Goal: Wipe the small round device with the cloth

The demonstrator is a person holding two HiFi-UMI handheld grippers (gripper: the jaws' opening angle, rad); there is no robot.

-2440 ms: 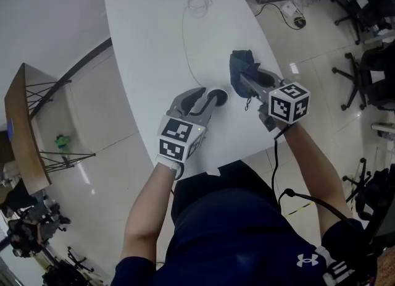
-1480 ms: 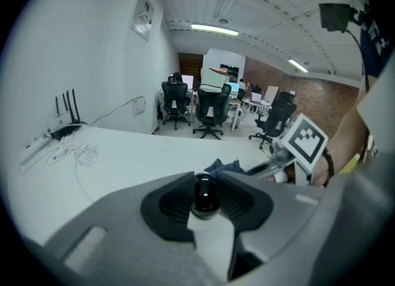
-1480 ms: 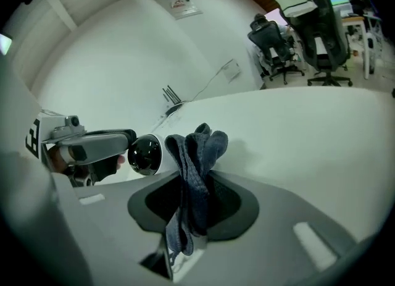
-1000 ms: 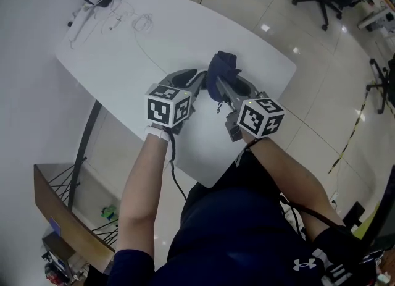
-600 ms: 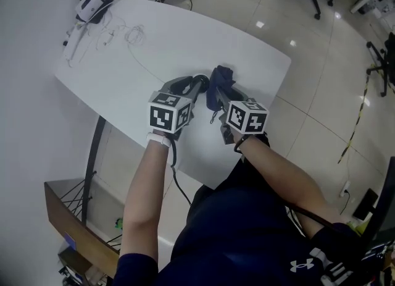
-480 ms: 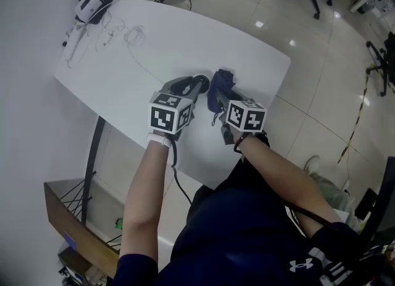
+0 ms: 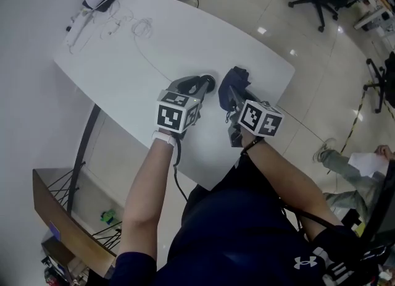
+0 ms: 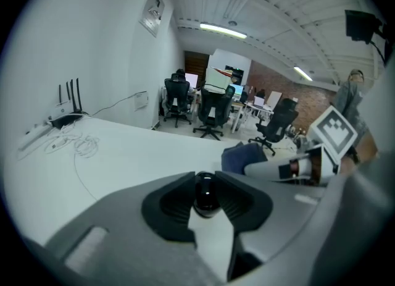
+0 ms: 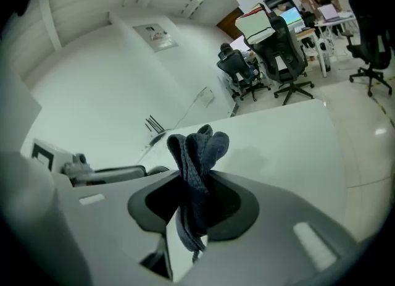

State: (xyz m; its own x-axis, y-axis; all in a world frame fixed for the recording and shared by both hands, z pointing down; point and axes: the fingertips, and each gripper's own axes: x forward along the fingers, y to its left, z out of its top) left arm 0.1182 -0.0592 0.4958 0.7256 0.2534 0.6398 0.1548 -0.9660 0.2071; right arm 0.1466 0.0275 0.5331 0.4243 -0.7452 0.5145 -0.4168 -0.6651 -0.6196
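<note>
In the head view, the left gripper point(image 7: 199, 87) is reaching over the white table point(image 7: 154, 44), and the small round device point(image 7: 208, 81) is sitting on the tabletop right at its jaw tips. The right gripper point(image 7: 230, 97) is pointing alongside it, with the dark blue cloth point(image 7: 237, 79) bunching up from its tips just beside the device, on the device's right; whether cloth and device are touching cannot be made out here. In the left gripper view, the jaws are standing narrow and pressing on the black device point(image 8: 205, 197) from both sides, while the cloth point(image 8: 239, 155) is showing just beyond, at the end of the right gripper's grey finger point(image 8: 271, 168). In the right gripper view, the jaws are pinching the cloth point(image 9: 196, 161) between their dark pads: folds are sticking up above the grip and a loose end is hanging below, and the left gripper point(image 9: 108, 172) is lying close by at the left.
</note>
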